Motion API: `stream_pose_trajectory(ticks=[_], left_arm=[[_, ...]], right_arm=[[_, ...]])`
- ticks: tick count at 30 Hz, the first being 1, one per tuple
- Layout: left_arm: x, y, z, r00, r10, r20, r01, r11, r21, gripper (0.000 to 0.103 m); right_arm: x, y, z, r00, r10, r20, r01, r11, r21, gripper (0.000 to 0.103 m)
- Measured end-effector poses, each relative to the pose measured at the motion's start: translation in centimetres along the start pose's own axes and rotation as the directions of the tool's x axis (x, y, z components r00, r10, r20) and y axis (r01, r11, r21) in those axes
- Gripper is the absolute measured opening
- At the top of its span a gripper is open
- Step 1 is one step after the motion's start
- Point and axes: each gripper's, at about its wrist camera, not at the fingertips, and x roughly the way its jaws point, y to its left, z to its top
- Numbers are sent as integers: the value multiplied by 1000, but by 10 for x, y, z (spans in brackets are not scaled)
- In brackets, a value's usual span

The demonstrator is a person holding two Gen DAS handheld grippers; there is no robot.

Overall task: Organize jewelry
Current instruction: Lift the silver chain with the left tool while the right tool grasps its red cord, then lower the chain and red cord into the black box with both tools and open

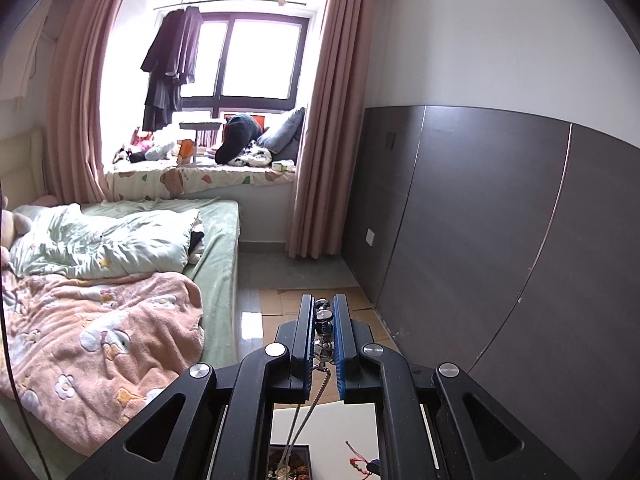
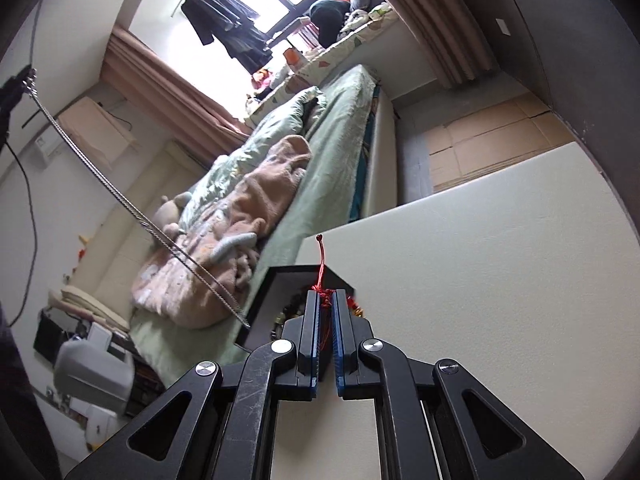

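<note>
In the left wrist view my left gripper is shut on the beaded end of a silver necklace, held high above the table. Its chain hangs down into a black jewelry box. In the right wrist view my right gripper is shut on a red cord bracelet, whose loose end sticks up past the fingertips. It hovers just over the black box. The silver chain runs taut from my left gripper at the upper left down to the box. Part of the red bracelet also shows below the left gripper.
The box stands at the corner of a white table. A bed with a pink blanket lies beside it. A grey panelled wall is to the right, with cardboard on the floor. The window and curtains are far off.
</note>
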Motion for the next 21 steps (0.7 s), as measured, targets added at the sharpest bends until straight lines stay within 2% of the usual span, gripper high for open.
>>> stream_pose_trajectory(ticks=[4,11,21], left_arm=[[8,6,-9,1000,15,-15,-15,1000,11,9],[22,21,-26,999,39,-38,-38,999,12,9],[66,42,-81,989,20,-149,-25,999,-35,9]], right_arm=[[1,16,0,995,96,32,-96,995,-9,7],[1,29,1,981,180,71,-179,984,-17,7],[0,26,5,970,208,124,-212,977,20,7]])
